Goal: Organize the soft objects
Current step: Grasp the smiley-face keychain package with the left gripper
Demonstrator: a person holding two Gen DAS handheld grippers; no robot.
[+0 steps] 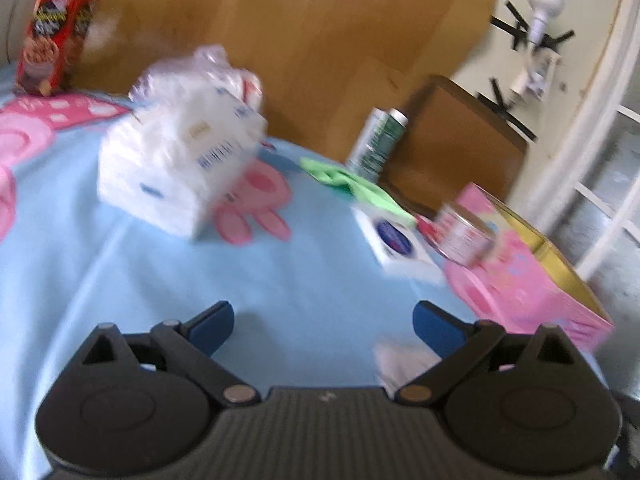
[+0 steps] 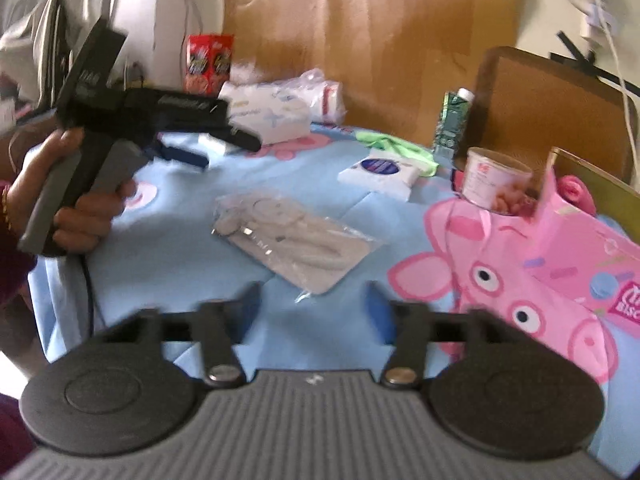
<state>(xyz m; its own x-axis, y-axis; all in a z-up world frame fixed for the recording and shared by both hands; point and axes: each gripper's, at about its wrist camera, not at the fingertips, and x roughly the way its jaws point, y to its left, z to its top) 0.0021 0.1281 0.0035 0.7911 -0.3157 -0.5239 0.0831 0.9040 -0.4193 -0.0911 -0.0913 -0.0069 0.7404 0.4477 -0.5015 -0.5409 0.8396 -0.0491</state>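
Note:
My right gripper (image 2: pixel 314 306) is open over the blue bedsheet (image 2: pixel 192 280). A clear packet of beige soft items (image 2: pixel 296 240) lies flat just ahead of it; its near corner reaches toward the gap and neither pad touches it. My left gripper (image 1: pixel 323 326) is open too, with nothing between its blue pads (image 1: pixel 212 326). A person's hand holds it at the left of the right wrist view, left gripper (image 2: pixel 212 148), near a white tissue pack in plastic (image 2: pixel 280 108). The tissue pack (image 1: pixel 180 160) sits ahead and left of it. A green cloth (image 1: pixel 352 184) lies further back.
A pink cartoon box (image 2: pixel 580 248) stands open at right with a tin (image 2: pixel 496 184) beside it. A white wipes pack (image 2: pixel 380 172), a green carton (image 2: pixel 454 120) and a red snack box (image 2: pixel 210 62) stand along the wooden headboard (image 2: pixel 360 40).

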